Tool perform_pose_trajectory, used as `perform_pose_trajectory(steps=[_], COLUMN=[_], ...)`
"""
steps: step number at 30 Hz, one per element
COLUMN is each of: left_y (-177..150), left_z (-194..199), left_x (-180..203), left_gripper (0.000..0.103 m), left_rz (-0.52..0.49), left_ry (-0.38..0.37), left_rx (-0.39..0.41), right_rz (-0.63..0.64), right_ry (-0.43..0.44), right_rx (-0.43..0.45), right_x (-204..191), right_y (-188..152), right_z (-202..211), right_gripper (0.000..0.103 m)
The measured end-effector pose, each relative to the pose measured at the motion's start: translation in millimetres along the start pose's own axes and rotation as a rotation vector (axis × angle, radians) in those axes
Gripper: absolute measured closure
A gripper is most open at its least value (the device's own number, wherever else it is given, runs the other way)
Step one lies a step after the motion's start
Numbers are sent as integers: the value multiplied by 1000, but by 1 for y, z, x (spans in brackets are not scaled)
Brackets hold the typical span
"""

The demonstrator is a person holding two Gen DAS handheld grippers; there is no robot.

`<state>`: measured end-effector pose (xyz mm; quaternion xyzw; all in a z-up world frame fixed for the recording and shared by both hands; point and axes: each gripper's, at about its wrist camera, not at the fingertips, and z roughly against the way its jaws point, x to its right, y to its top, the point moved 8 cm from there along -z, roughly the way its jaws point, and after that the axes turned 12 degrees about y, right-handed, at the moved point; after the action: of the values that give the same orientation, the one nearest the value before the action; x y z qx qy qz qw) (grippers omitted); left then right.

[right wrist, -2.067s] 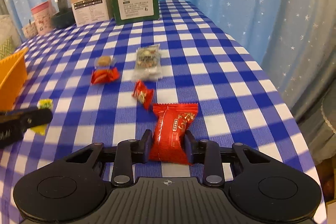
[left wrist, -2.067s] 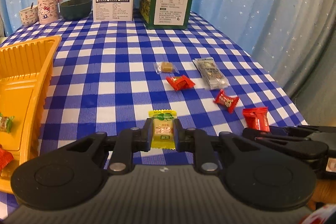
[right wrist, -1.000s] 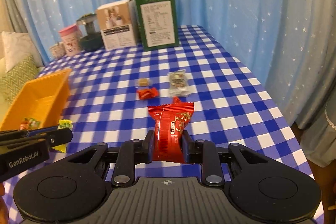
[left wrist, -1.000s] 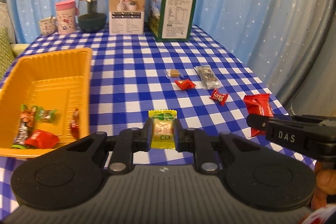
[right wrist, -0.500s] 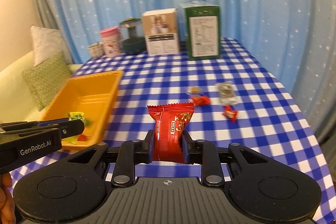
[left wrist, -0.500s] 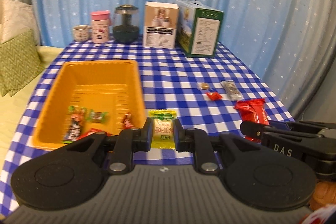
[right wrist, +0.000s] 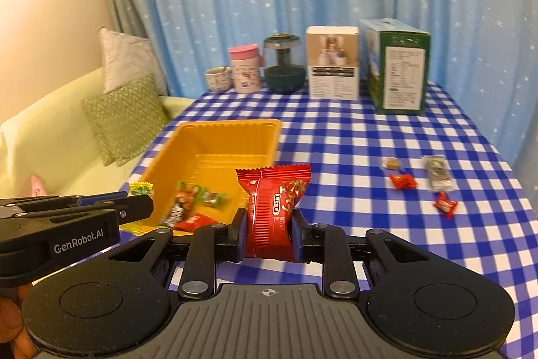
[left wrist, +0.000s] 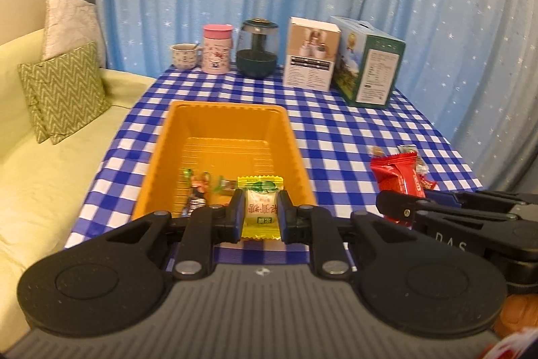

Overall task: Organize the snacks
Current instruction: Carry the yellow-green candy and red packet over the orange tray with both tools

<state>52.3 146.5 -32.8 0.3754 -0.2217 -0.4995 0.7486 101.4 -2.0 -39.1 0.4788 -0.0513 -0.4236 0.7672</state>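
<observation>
Two grippers are each pinching a snack above the table's near edge: the left gripper (left wrist: 260,216) is clamping a yellow candy (left wrist: 260,207) over the orange tray's (left wrist: 292,137) near rim, while the right gripper (right wrist: 267,232) is squeezing a red packet (right wrist: 274,211) just beside that tray. Four sweets (right wrist: 403,181) are lying on the checked cloth (right wrist: 336,137).

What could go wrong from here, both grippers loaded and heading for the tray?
1. The left gripper and right gripper close in side by side on the orange tray; they might collide.
2. The red packet sits right of the tray's near corner; released now, it would likely land on the tablecloth.
3. The yellow-green candy hangs near the tray's front rim and could drop short.
</observation>
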Motion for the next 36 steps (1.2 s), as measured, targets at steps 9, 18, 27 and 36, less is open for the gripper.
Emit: perform_pose_trajectory(steps=[9, 18, 27, 36], left_y=[2, 8, 16, 22], left_z=[-3, -15, -37, -75], left_x=[-24, -36, -45, -53], left_gripper=[85, 85, 85, 85], left_rz=[28, 34, 37, 36], left_ry=[23, 28, 34, 34], left_rx=[-3, -8, -20, -45], right_rz=[19, 34, 46, 47], right_ry=[37, 50, 65, 75], right_rx=[-18, -31, -48, -83], right_x=[-21, -27, -30, -24], right_y=[2, 8, 17, 22], right_z=[-16, -31, -61, -101], right_gripper=[76, 76, 76, 76])
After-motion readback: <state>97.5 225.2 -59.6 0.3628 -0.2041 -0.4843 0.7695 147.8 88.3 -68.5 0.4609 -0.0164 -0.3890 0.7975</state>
